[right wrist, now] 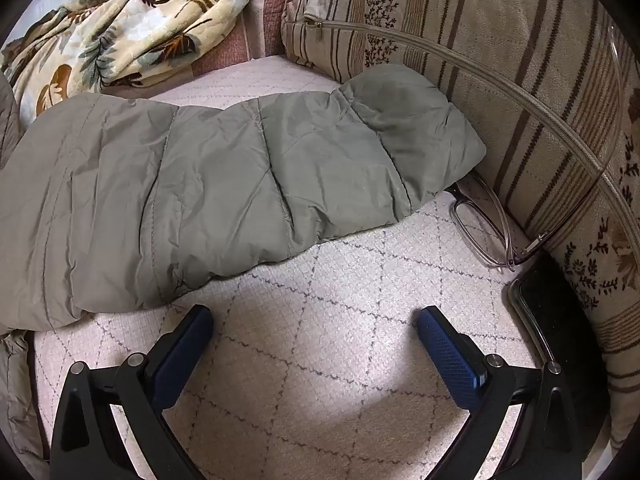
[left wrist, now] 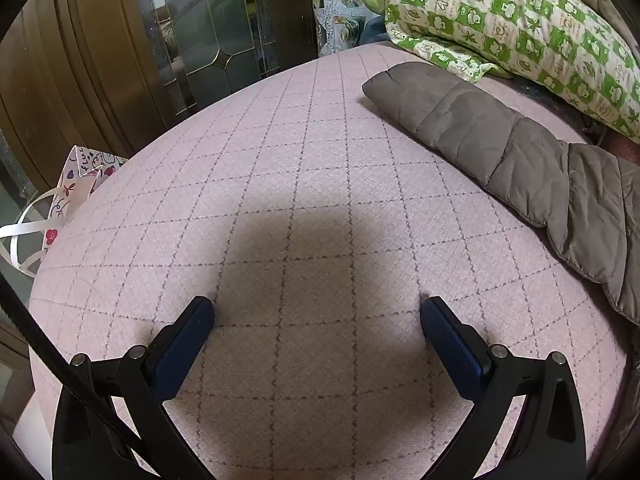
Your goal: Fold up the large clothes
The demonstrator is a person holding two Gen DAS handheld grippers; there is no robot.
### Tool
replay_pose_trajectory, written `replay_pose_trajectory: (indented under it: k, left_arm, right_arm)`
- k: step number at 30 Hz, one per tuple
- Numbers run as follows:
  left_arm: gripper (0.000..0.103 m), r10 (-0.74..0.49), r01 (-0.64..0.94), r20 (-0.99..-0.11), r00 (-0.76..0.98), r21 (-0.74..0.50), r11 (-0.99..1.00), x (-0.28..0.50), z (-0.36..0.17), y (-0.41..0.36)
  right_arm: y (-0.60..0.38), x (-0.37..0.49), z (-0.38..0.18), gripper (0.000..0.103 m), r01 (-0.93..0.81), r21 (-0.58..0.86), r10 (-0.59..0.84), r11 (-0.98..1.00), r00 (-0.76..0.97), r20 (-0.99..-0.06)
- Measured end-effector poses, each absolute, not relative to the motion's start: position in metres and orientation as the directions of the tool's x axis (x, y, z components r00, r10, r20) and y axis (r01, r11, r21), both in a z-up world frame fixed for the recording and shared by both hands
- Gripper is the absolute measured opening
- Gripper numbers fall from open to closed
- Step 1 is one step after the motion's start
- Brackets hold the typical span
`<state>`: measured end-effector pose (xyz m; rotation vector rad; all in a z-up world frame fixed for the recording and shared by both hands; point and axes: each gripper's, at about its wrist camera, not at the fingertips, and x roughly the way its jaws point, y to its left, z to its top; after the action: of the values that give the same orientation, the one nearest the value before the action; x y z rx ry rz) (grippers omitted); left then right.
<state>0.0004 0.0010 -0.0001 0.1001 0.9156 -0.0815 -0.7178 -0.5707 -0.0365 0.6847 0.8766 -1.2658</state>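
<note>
Here, a grey-brown quilted puffer jacket (right wrist: 224,184) lies spread on the pink checked bedspread (left wrist: 304,168).
Puffy, light and probably slippery, it is best pinched at a sleeve end or hem. Left gripper (left wrist: 318,316) and right gripper (right wrist: 316,322) hover empty beside it, jaws wide apart; eyeglasses (right wrist: 486,228) lie just beside the sleeve.

Each gripper (left wrist: 318,314) (right wrist: 316,322) has black linkage arms, silver pivot screws, and textured blue finger pads (right wrist: 450,354).
</note>
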Motion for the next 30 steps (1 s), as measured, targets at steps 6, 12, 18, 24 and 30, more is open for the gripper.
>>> replay_pose_trajectory:
  k: [6, 12, 18, 24, 30]
  left_arm:
    - [0.103, -0.020, 0.135, -0.796, 0.605, 0.077, 0.988, -0.002, 0.001, 0.001]
    - [0.103, -0.086, 0.207, -0.805, 0.587, 0.046, 0.977, -0.029, 0.002, 0.012]
    - [0.103, -0.145, 0.269, -0.802, 0.579, 0.020, 0.963, -0.068, 0.005, 0.031]
    - [0.103, -0.140, 0.204, -0.804, 0.578, -0.023, 0.979, -0.103, 0.012, 0.049]
    - [0.103, -0.196, 0.121, -0.697, 0.690, -0.156, 0.980, -0.149, 0.046, 0.088]
  right_arm:
    - [-0.572, -0.713, -0.038, 0.103, 0.981, -0.054, -0.515, 0.187, 0.051, -0.855]
    - [-0.573, -0.715, -0.036, 0.103, 0.982, -0.031, -0.515, 0.186, 0.071, -0.854]
    - [-0.573, -0.711, -0.032, 0.103, 0.982, -0.038, -0.519, 0.186, 0.066, -0.852]
    - [-0.559, -0.722, -0.031, 0.103, 0.992, -0.013, -0.463, 0.128, 0.048, -0.885]
    - [-0.516, -0.740, -0.011, 0.103, 0.982, 0.112, -0.451, 0.151, 0.169, -0.876]
